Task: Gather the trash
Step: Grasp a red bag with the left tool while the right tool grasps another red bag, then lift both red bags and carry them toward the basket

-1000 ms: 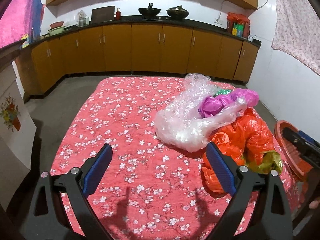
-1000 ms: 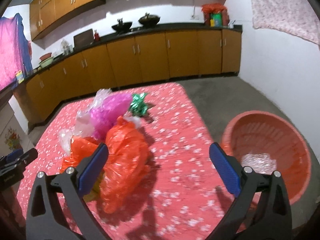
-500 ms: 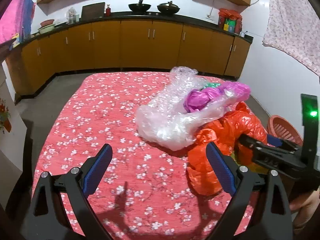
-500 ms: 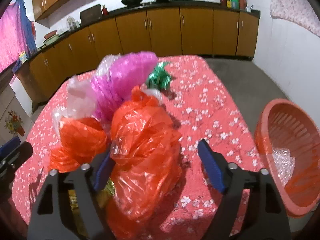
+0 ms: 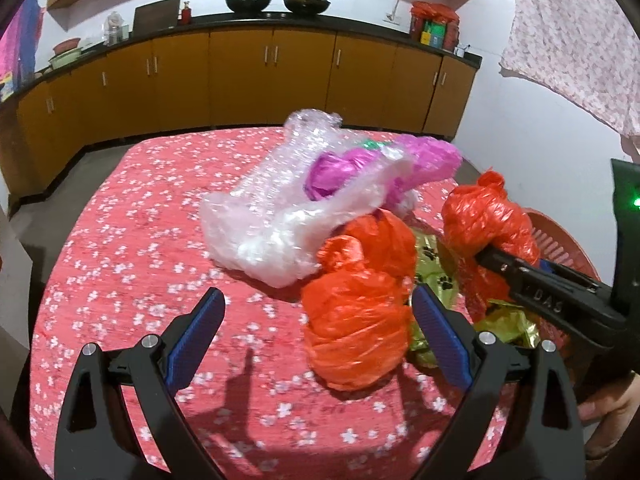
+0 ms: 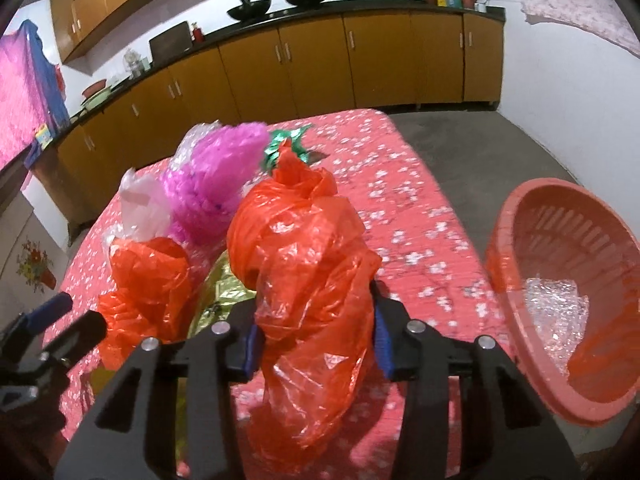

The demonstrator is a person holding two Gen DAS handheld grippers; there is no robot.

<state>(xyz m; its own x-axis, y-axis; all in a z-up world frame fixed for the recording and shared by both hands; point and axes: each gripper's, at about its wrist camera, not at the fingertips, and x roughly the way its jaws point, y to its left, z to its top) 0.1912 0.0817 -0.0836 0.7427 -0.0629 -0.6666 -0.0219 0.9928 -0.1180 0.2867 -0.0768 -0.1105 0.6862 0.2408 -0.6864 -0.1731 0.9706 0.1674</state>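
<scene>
My right gripper [image 6: 316, 344] is shut on an orange plastic bag [image 6: 308, 264] and holds it above the table; the bag also shows in the left wrist view [image 5: 488, 220]. My left gripper [image 5: 320, 336] is open and empty, just short of a second orange bag [image 5: 360, 304]. Behind lie gold foil [image 5: 432, 268], a clear bubble-wrap bag [image 5: 288, 208], a magenta bag [image 5: 400, 164] and green foil [image 6: 288, 144]. A red basket [image 6: 560, 280] stands right of the table with clear plastic [image 6: 556, 316] inside.
The table has a red flowered cloth [image 5: 140, 216]. Brown kitchen cabinets [image 5: 240, 72] run along the far wall with pots on the counter. Grey floor [image 6: 480, 144] lies between table and cabinets. A patterned cloth [image 5: 580, 40] hangs on the right wall.
My right gripper closed on the orange bag and lifted it off the pile. My left gripper moved forward toward the other orange bag and stayed open.
</scene>
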